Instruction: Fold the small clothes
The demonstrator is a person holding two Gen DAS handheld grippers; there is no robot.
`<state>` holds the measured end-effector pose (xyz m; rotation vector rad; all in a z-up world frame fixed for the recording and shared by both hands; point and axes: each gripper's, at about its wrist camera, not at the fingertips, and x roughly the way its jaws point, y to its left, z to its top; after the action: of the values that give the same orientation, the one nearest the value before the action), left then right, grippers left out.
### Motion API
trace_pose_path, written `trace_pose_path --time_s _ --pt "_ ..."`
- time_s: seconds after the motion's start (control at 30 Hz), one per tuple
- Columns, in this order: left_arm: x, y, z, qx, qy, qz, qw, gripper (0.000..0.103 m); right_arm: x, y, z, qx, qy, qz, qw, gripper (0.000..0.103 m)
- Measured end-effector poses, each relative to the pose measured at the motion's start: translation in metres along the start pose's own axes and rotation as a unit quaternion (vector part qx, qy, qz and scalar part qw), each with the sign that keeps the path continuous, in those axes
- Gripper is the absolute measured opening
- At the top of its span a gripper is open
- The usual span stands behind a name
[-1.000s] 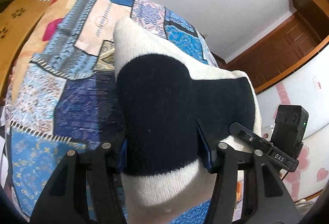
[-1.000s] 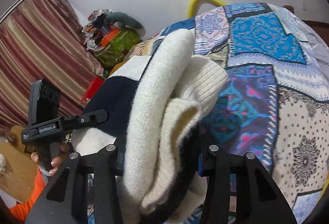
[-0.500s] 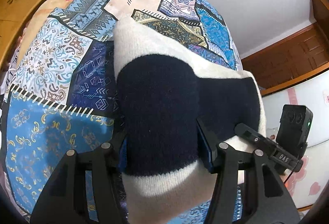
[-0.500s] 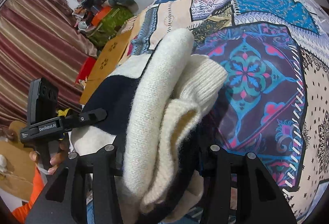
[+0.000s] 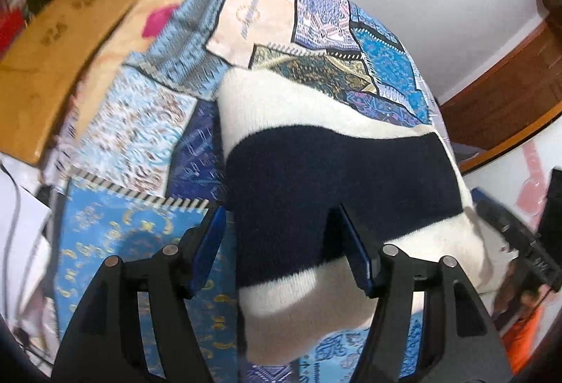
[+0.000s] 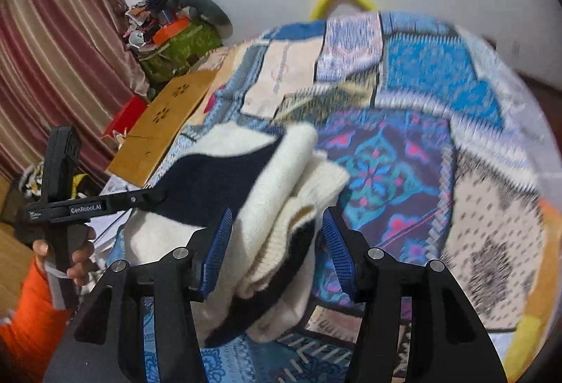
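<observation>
Now both tongs, left (image 5: 281, 248) & right (image 6: 277, 251), have just opened off the folded sweater (image 5: 337, 179); it may sag & unfold on the bed (image 5: 140, 137).

surface: bed (image 6: 439, 74), patchwork cover in blue, cream and purple | on it: folded cream-and-navy knit garment (image 5: 316, 172), apparently resting near the near edge | far-left edge: wooden board (image 6: 172, 123) alongside

The knitted garment (image 5: 337, 172) is cream with a broad navy band across it. Under it the bedspread (image 5: 133, 137) is a patchwork of bright blue, pale peach and violet panels with paisley, floral and zigzag prints. Beside the bedspread, a tan wooden board (image 6: 168, 123). Behind that, maroon curtains (image 6: 56, 49) with pale stripes.
</observation>
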<state>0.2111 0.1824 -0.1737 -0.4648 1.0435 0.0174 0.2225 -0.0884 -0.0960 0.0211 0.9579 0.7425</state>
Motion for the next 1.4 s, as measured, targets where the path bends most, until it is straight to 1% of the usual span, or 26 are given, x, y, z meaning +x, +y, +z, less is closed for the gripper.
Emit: trace_pose_path --time_s 0.13,0.23,0.3,0.37,0.53,0.7,0.77,0.87,0.93,1.03,1.1,1.13,1.27,1.4 --pt "-0.005 -0.016 -0.01 0.041 -0.01 0.028 0.9987 0.064 -0.009 0.015 0.002 -0.029 -0.019 -0.009 0.999 0.052" --pt "-0.006 -0.029 -0.024 0.084 -0.021 0.06 0.9944 0.066 0.0 0.024 -0.005 -0.051 -0.012 -0.02 0.998 0.053" --pt "-0.007 -0.035 -0.032 0.107 -0.029 0.08 0.9907 0.069 0.006 0.025 -0.012 -0.056 -0.002 -0.025 0.998 0.053" --pt "-0.007 -0.035 -0.038 0.112 -0.03 0.092 0.989 0.071 0.013 0.023 -0.021 -0.058 0.009 -0.034 0.998 0.053" --pt "-0.01 -0.03 -0.048 0.112 -0.033 0.094 0.9887 0.073 0.007 0.019 -0.036 -0.059 0.006 -0.049 0.997 0.055" --pt "-0.023 -0.032 -0.055 0.114 -0.04 0.101 0.9876 0.073 -0.008 0.019 -0.039 -0.053 -0.009 -0.053 0.997 0.055" --pt "-0.031 -0.036 -0.057 0.122 -0.048 0.108 0.9854 0.073 -0.017 0.023 -0.038 -0.056 -0.02 -0.058 0.997 0.055" --pt "-0.048 -0.046 -0.058 0.138 -0.076 0.124 0.9797 0.073 -0.033 0.03 -0.036 -0.058 -0.042 -0.055 0.996 0.055" --pt "-0.061 -0.054 -0.058 0.142 -0.096 0.125 0.9771 0.073 -0.045 0.036 -0.035 -0.062 -0.059 -0.051 0.995 0.055" --pt "-0.087 -0.067 -0.058 0.146 -0.135 0.114 0.9734 0.073 -0.065 0.048 -0.032 -0.072 -0.092 -0.048 0.992 0.055" --pt "-0.11 -0.079 -0.059 0.15 -0.168 0.106 0.9686 0.073 -0.079 0.056 -0.029 -0.077 -0.114 -0.044 0.99 0.055" --pt "-0.118 -0.083 -0.059 0.154 -0.179 0.103 0.9663 0.073 -0.089 0.062 -0.028 -0.08 -0.131 -0.041 0.987 0.055" --pt "-0.161 -0.106 -0.066 0.169 -0.24 0.09 0.9516 0.073 -0.123 0.081 -0.025 -0.09 -0.193 -0.04 0.976 0.055" --pt "-0.197 -0.12 -0.075 0.171 -0.29 0.074 0.9387 0.073 -0.16 0.099 -0.027 -0.099 -0.249 -0.031 0.963 0.055"
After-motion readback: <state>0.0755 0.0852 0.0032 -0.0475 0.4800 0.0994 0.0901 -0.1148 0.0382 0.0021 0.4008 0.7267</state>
